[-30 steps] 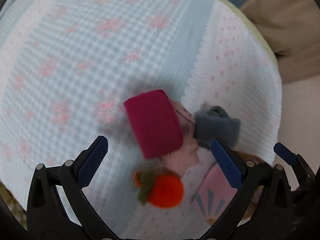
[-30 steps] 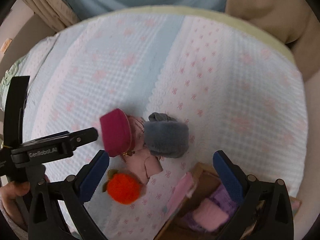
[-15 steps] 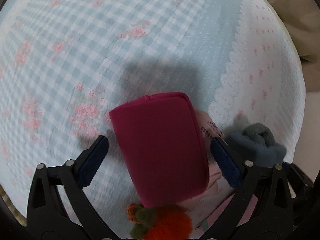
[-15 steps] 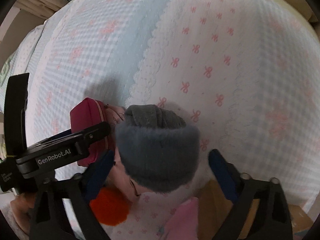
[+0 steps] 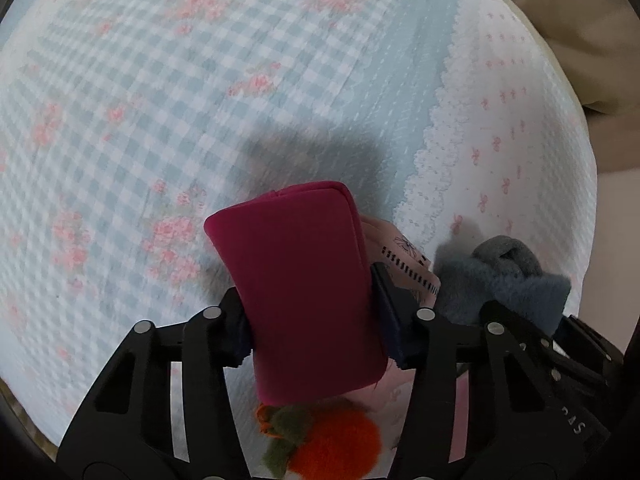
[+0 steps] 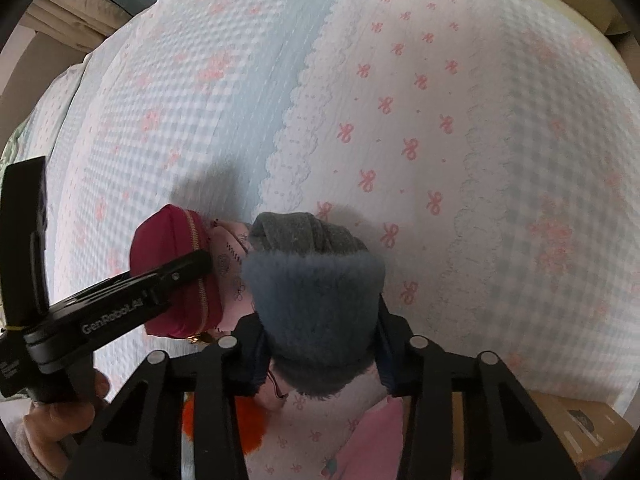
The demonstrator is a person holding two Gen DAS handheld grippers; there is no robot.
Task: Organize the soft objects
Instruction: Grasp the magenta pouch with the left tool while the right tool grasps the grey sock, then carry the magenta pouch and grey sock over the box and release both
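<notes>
Bedspread (image 5: 168, 92) of blue gingham with a white bow-print panel covered the bed. Left gripper (image 5: 316, 332), jaws just closed, pressed both sides of the magenta zip pouch (image 5: 304, 288). Right gripper (image 6: 320, 354), likewise just closed, clamped the grey fleece item (image 6: 316, 296). Between them lay a pink printed item (image 5: 408, 264); an orange plush fruit (image 5: 332, 444) sat just below the pouch.

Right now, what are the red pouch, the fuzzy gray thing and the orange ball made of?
The red pouch looks like smooth matte fabric, with a gold metal zipper along its edge. The fuzzy gray thing seems plush fleece: short fluffy pile, with a knit-looking gray cuff. The orange ball looks like felted wool or yarn, fuzzy with green leaves.
</notes>
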